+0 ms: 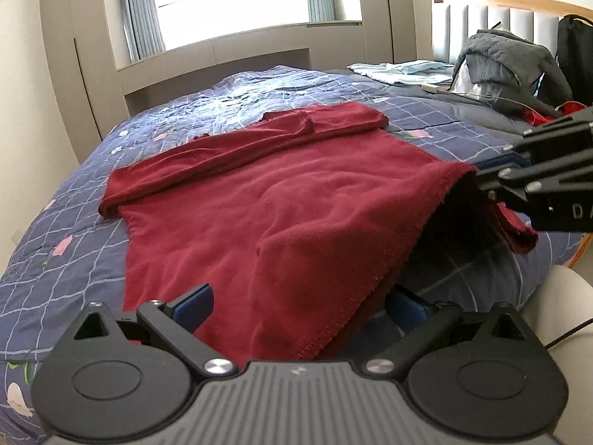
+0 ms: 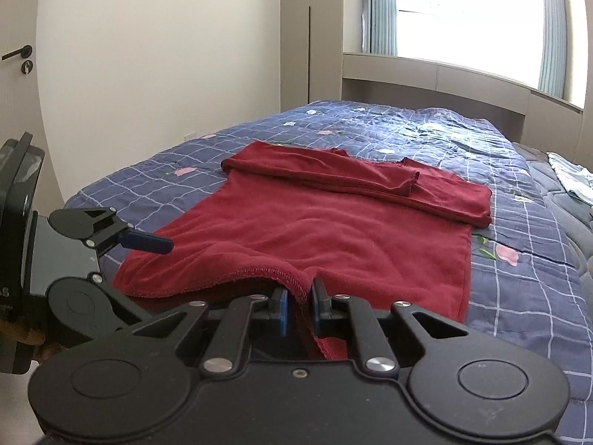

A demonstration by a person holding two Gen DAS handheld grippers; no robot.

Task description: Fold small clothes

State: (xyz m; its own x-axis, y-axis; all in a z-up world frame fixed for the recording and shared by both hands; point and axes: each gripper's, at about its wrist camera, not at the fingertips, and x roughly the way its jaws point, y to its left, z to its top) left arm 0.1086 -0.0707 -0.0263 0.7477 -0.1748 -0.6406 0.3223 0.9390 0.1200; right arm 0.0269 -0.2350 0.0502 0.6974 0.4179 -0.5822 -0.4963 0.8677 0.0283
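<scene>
We see a dark red sweater (image 1: 237, 200) of soft, fleecy knit spread flat on the bed (image 2: 526, 282), its hem toward the near edge and its two sleeves folded across the chest in a long band toward the far edge by the window. The bed wears a quilted blue-grey cover with a pale grid and small pink flowers. Our right gripper (image 2: 298, 304) has its blue pads drawn narrow and pinching the stitched hem, which rises off the cover in a small ridge, with a strip of the red cloth hanging down between the black fingers. Our left gripper (image 1: 296, 304) stands wide, its blue pads on either side of the lifted hem corner without pressing on it; the cloth drapes between them like a tent. Toward the headboard corner lie a puffy grey jacket (image 1: 507, 59), a pale blue garment (image 1: 404, 70) and a black bag (image 1: 574, 48).
</scene>
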